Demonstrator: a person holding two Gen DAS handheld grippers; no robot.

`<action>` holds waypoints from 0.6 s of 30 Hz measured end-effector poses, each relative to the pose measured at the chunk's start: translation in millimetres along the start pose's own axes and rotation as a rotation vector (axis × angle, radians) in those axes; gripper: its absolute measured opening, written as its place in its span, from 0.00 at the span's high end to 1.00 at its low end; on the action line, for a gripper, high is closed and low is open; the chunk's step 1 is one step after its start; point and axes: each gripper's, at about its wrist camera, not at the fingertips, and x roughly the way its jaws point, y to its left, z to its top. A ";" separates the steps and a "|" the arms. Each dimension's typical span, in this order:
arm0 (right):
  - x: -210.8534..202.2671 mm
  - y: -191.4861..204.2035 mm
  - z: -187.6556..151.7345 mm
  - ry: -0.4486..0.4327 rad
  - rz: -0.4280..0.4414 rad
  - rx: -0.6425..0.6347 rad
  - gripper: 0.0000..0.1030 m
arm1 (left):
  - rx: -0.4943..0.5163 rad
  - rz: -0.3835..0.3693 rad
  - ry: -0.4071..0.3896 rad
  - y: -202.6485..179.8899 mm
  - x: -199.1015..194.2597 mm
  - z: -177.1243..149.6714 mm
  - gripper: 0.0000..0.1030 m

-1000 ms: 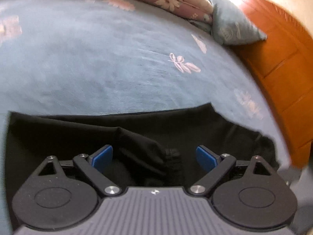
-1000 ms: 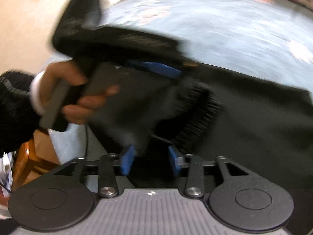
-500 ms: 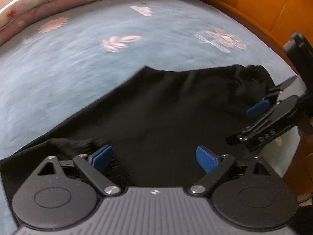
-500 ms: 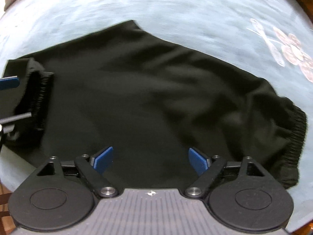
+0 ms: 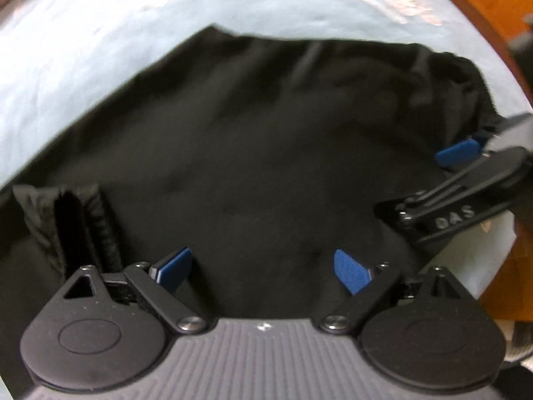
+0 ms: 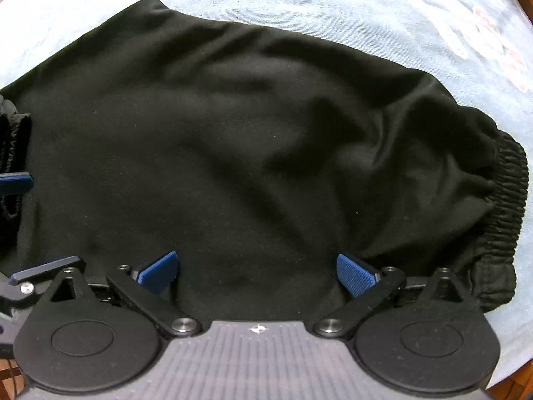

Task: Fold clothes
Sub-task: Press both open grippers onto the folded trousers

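Observation:
A black garment [image 5: 253, 140] lies spread and folded over on the light blue bedsheet [image 5: 100, 33]. Its ribbed elastic band [image 6: 509, 200] is at the right end in the right wrist view, and a gathered cuff [image 5: 80, 223] is at the left in the left wrist view. My left gripper [image 5: 263, 271] hangs open over the near edge of the cloth, nothing between its pads. My right gripper [image 6: 258, 273] points down at the cloth; its jaws are opening, wide apart, and grip nothing. The right gripper's fingers [image 5: 449, 213] show at the garment's right end, and the left gripper's fingertips [image 6: 15, 180] at its left end.
The bedsheet [image 6: 366, 0] carries pale flower prints [image 6: 493, 36]. An orange wooden bed frame [image 5: 499, 3] runs along the far right. The bed's near edge drops to the floor [image 6: 10, 373] at the lower left of the right wrist view.
The right gripper's jaws have widened and let go of the black cloth that was between them. Both grippers swung over and now look down on the garment lying flat.

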 end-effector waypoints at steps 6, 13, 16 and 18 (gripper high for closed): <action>-1.4 -2.9 -17.2 -0.082 0.008 0.011 0.00 | -0.036 -0.019 0.017 8.6 4.0 -0.8 0.01; -1.7 -6.1 -26.6 -0.104 0.025 -0.006 0.00 | -0.077 -0.010 0.013 12.4 3.3 -0.7 0.01; -2.7 -9.1 -32.6 -0.160 0.025 0.042 0.00 | -0.071 0.022 -0.028 7.7 1.8 -7.9 0.01; -4.5 -12.7 -41.2 -0.221 0.031 0.099 0.00 | -0.097 0.019 -0.067 9.5 -1.1 -13.7 0.01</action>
